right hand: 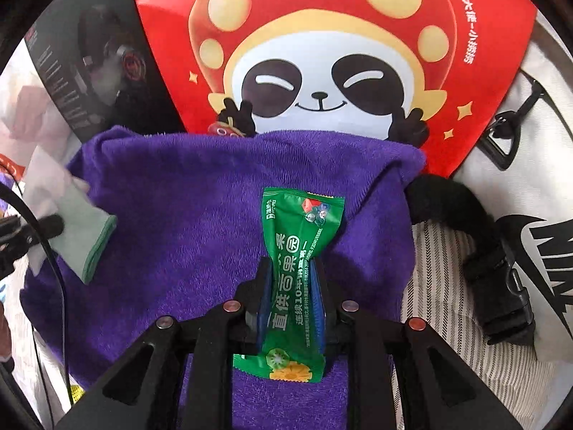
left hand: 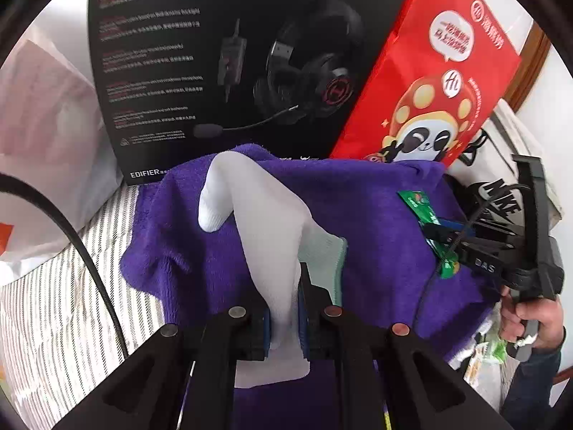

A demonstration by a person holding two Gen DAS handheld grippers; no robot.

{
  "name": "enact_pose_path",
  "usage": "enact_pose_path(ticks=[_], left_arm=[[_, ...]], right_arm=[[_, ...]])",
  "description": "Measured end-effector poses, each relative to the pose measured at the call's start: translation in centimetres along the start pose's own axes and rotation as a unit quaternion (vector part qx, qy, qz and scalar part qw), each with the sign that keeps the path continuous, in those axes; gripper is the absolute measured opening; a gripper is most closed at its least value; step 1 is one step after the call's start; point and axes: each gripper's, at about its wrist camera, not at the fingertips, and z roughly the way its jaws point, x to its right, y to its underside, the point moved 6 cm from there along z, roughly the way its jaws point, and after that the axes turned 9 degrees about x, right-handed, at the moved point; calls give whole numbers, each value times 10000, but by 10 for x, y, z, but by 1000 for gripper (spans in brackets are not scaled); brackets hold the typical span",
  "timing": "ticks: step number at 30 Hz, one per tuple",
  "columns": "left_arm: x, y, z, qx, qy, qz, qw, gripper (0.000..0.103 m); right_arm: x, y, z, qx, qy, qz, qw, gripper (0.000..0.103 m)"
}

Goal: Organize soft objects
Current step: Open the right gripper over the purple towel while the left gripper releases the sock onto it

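- I see a striped sheet under everything, showing to the left in the left wrist view and to the right in the right wrist view.
- Against the back I have a black headset box standing upright, and just beside it a red bag with a panda print, tilted and overlapping the box's edge.
- A white bag with black lettering sits off to the right, its black strap and buckle lying across the stripes.
- The purple towel is spread in the middle, in front of the box and the red bag; both of my tools hang over it.
- My left gripper has its jaws clamped on a white sock; the sock stands up from the pads, its toe drooping to the left, its pale green cuff showing on the right side.
- My right gripper is pinched on a green snack packet, squeezed narrow between the pads, both ends fanning out over the towel.
- In the left wrist view I catch the hand on the right tool's handle, with a dark sleeve below it.
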Motion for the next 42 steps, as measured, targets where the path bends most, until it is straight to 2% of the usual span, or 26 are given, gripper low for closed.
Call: enact_pose_path(ticks=[3,9,12,16,17,18,20,21,23,27,31,37,42], left_arm=[[-1,-1,13,-87,-79,6,9999,12],[-10,9,35,-319,-473,-33,9984,14],[-8,8,36,-287,-492,17,9984,15],[-7,7,39,-282,-522,26,9982,19],[-7,7,40,-287,-534,27,9982,20],[-8,6,40,-279,-513,0,9983,23],[-8,6,39,-295,-449,-45,9985,41],[-9,6,39,-296,-439,-39,9986,54],[-17,2,36,-261,-509,-69,9983,54],[-24,-6,27,-150,-282,-247,9992,58],[-27,-14,14,-48,-507,-137,9986,60],[-27,-20,-12,104,-643,-58,9979,60],[-18,-27,-37,213,-741,67,9970,61]], right_arm=[[3,3,3,-45,-55,64,10000,24],[1,3,2,-73,-186,69,9998,29],[1,2,3,-46,-215,43,9997,34],[4,-1,4,10,-265,89,9996,45],[4,-2,1,31,-274,95,9996,51],[5,-4,0,57,-289,94,9995,54],[6,-9,-8,194,-317,90,9993,65],[6,-10,-12,247,-334,99,9991,68],[7,-13,-18,319,-404,137,9986,68],[6,-18,-34,468,-508,160,9975,69],[7,-23,-46,551,-519,153,9970,69],[-2,-28,-71,652,-513,163,9964,69],[-18,-29,-110,893,-363,46,9953,70]])
